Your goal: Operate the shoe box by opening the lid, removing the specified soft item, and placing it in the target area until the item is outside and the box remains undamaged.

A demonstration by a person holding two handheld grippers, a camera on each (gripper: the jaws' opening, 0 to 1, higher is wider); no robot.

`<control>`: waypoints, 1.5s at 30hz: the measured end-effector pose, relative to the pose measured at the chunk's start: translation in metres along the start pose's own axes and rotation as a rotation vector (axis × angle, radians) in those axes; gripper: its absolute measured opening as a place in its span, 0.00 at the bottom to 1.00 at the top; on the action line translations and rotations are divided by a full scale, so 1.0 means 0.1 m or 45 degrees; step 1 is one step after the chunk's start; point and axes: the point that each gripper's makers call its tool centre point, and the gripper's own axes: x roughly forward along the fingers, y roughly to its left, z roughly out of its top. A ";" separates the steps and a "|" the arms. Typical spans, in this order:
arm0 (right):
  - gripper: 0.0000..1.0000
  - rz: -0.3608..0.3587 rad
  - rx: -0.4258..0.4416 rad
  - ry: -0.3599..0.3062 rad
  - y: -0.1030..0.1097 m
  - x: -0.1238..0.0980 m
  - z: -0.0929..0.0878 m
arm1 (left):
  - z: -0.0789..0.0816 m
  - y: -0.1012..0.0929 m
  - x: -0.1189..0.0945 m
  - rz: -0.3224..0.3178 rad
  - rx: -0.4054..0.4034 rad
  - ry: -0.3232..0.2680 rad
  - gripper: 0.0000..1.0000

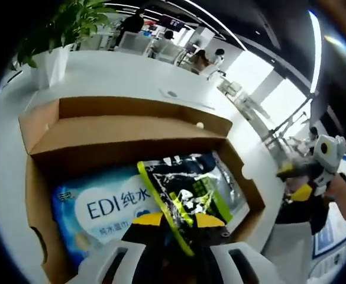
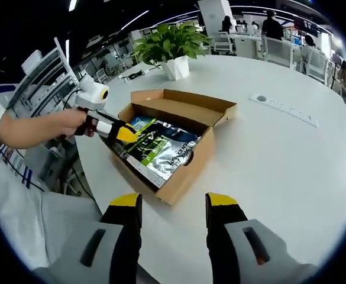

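Soft item: black pouch (image 1: pixel 181 195) with lime-green edge, lying inside the open shoe box (image 1: pixel 42 127), on top of the other packs. Beside it in the box: a blue-white wipes pack (image 1: pixel 96 210) and a silvery bag (image 1: pixel 229 183).

Left gripper (image 1: pixel 177 220): yellow-tipped jaws closed in on the pouch's near edge, the pouch pinched between them. Right gripper view confirms it: left gripper (image 2: pixel 120 134) reaches over the box's side wall, tip on the pouch (image 2: pixel 155 145), a hand (image 2: pixel 72 123) holding it.

Box (image 2: pixel 187 168): lid folded back and open, sits on the white table (image 2: pixel 279 160). Cardboard looks intact.

Right gripper (image 2: pixel 174 204): jaws apart, nothing between them, over bare table just short of the box's near corner, well apart from the pouch. It also shows at the right of the left gripper view (image 1: pixel 314 168).

Potted plant (image 2: pixel 174 47) on the table behind the box.
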 end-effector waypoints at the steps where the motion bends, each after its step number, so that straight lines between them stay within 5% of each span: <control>1: 0.39 0.000 0.002 0.000 0.00 0.00 -0.01 | 0.00 0.01 0.00 0.008 0.006 0.002 0.12; 14: 0.37 0.023 0.047 -0.029 0.07 0.07 0.07 | 0.02 0.05 0.04 0.034 -0.024 -0.014 0.01; 25: 0.33 0.043 0.042 -0.066 0.14 0.23 0.27 | 0.00 0.28 -0.20 0.087 -0.011 -0.024 0.00; 35: 0.29 0.098 0.125 -0.130 0.26 0.56 0.48 | -0.07 0.49 -0.29 0.159 0.041 0.009 0.01; 45: 0.20 0.107 0.178 -0.101 0.31 0.99 0.48 | -0.07 0.58 -0.32 0.186 0.084 0.034 0.00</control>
